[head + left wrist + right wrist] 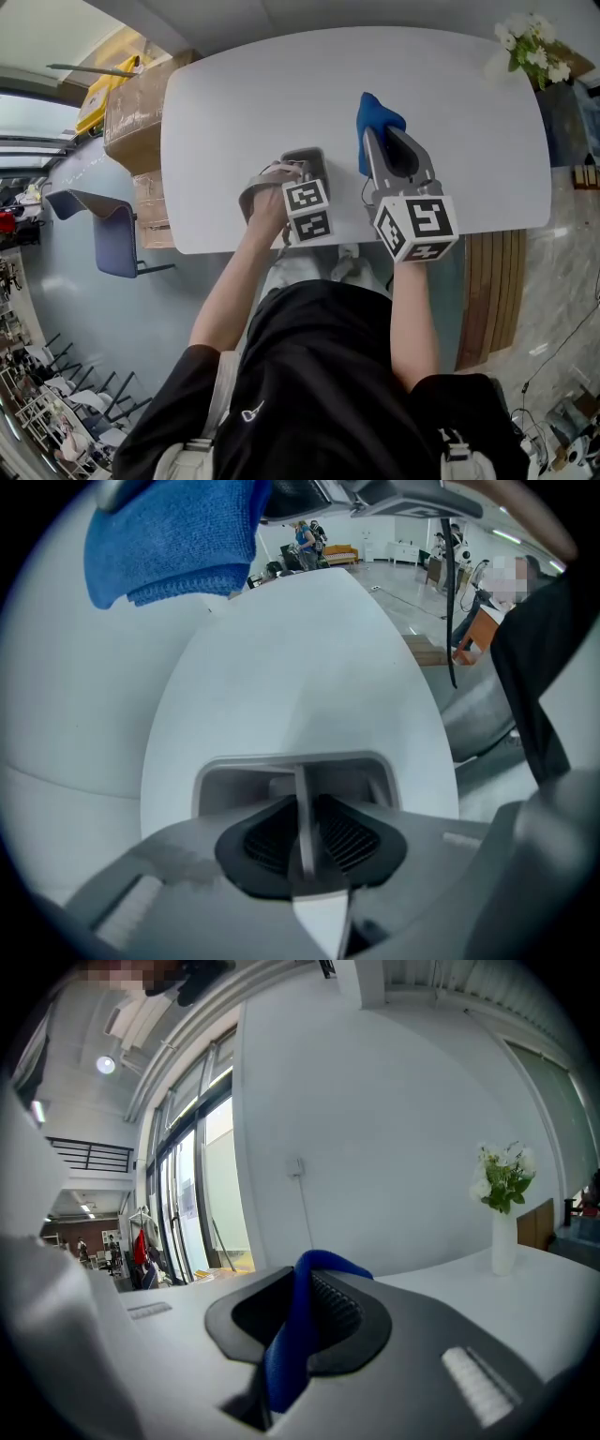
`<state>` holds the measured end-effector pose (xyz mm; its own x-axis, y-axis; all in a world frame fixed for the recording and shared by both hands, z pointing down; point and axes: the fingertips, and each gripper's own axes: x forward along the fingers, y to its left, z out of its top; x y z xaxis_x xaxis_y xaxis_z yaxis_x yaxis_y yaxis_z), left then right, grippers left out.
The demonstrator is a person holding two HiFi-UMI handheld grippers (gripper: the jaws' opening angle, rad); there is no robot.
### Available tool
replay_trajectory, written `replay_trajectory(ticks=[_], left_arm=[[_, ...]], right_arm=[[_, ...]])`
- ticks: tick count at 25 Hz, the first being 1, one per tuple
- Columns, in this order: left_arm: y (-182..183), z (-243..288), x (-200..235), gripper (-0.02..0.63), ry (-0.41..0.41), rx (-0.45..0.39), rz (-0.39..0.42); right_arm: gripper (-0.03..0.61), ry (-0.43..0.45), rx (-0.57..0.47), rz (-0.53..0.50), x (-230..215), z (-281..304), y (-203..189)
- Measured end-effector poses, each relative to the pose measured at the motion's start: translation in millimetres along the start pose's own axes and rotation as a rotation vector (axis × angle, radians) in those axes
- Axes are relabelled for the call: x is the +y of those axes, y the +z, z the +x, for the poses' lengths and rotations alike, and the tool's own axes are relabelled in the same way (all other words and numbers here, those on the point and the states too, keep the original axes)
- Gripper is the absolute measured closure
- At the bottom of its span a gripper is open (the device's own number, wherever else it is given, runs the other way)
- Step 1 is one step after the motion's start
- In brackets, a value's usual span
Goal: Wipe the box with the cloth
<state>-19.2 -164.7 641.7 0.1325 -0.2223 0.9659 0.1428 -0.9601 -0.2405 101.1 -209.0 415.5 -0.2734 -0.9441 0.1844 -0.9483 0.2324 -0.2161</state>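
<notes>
A small grey open box [310, 158] rests on the white table [234, 103] near its front edge. My left gripper [298, 176] is shut on one thin wall of this box [292, 766], which shows clamped between the dark pads of the left gripper [304, 832]. To the right, my right gripper [386, 142] is shut on a blue cloth [376, 118] and held just above the table beside the box. The cloth [292, 1335] hangs folded between the ribbed pads of the right gripper [302, 1314]. In the left gripper view the cloth [176, 538] shows at the upper left.
A vase of white flowers [531, 49] stands at the table's far right corner, with the vase [504, 1241] ahead of the right gripper. Cardboard boxes [136, 117] and a blue chair [111, 236] stand left of the table. A wooden bench [492, 281] lies to the right.
</notes>
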Motion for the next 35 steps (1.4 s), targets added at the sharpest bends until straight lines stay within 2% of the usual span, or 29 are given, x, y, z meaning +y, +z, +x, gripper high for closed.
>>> replay_trajectory(ticks=[4, 11, 16, 20, 23, 29, 35], left_arm=[[1.6, 0.3, 1.1, 0.538, 0.015, -0.006, -0.01], [-1.8, -11.0, -3.4, 0.554, 0.003, -0.092, -0.033], [-6.2, -33.4, -2.1, 0.566, 0.01, -0.232, -0.195], [-5.5, -57.6, 6.2, 0.566, 0.057, -0.338, -0.295], [-0.2, -81.3, 12.2, 0.566, 0.076, -0.448, -0.39], [2.3, -120.2, 23.2, 0.566, 0.112, -0.638, -0.527], [1.0, -149.8, 30.8, 0.566, 0.149, -0.733, -0.562]], right_arm=[[0.526, 0.005, -0.001, -0.004, 2.6, -0.7, -0.1], [0.526, 0.021, 0.007, -0.015, 7.4, -4.3, -1.7], [0.526, 0.045, 0.01, -0.025, 12.4, -6.2, -2.2], [0.526, 0.077, 0.003, -0.043, 18.3, -5.5, 1.9], [0.526, 0.108, -0.003, -0.059, 25.2, -6.0, 6.7], [0.526, 0.238, -0.02, -0.101, 47.6, -11.5, 13.1], [0.526, 0.451, -0.05, -0.207, 81.1, -29.0, 24.3]])
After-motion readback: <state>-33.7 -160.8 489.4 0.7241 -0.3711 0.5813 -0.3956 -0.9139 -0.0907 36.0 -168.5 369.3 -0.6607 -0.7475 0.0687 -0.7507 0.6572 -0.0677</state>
